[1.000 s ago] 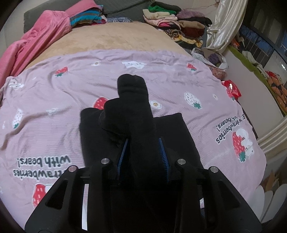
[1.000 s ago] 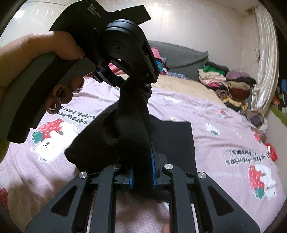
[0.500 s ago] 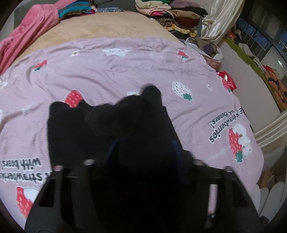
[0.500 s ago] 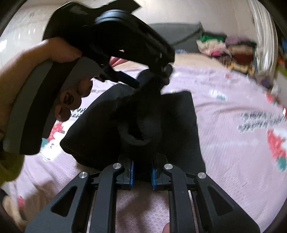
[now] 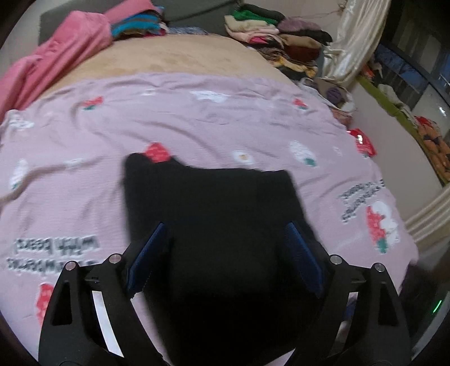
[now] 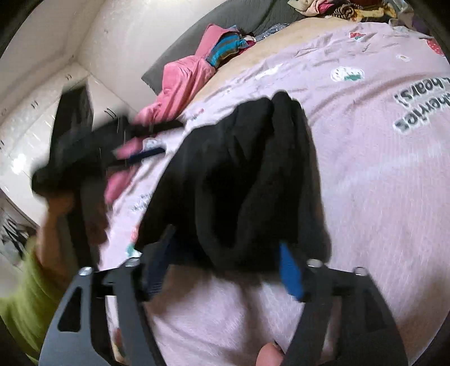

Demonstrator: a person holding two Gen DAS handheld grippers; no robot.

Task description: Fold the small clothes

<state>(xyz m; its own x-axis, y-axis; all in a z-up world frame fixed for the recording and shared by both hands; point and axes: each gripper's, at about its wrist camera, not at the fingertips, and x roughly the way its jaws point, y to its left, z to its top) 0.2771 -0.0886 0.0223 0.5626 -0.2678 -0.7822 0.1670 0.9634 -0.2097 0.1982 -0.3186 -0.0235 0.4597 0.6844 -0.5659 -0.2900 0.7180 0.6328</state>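
Left wrist view is looking down over the left gripper (image 5: 225, 253), whose blue-padded fingers (image 5: 146, 259) are standing wide apart and gripping nothing. Between and beneath them the black garment (image 5: 213, 214) is lying flat on the pink strawberry blanket (image 5: 84, 174), toward the blanket's near edge, with two small points of cloth poking up at its far side. Past the blanket's far edge a tan mattress cover (image 5: 174, 56) is showing. A pink garment (image 5: 59, 56) is sprawling at the bed's far left corner beside some striped cloth (image 5: 135, 25), and a pile of folded clothes (image 5: 281, 36) is sitting at the far right corner next to a pale curtain (image 5: 351, 39). A red packet (image 5: 362, 142) is lying just off the blanket's right edge.

Right wrist view is showing the right gripper (image 6: 225, 267) tilted, its jaws also spread open, with a loose fold of the black garment (image 6: 247, 180) bunching between the fingers (image 6: 291, 271) but not pinched. The cloth is running away toward the middle of the pink blanket (image 6: 379, 174). Off the bed's left edge the left gripper (image 6: 92, 146) is blurring badly, held in the person's hand (image 6: 56, 214) above a green sleeve (image 6: 22, 304); its jaws cannot be made out here. White cupboards (image 6: 56, 93) are standing behind it.
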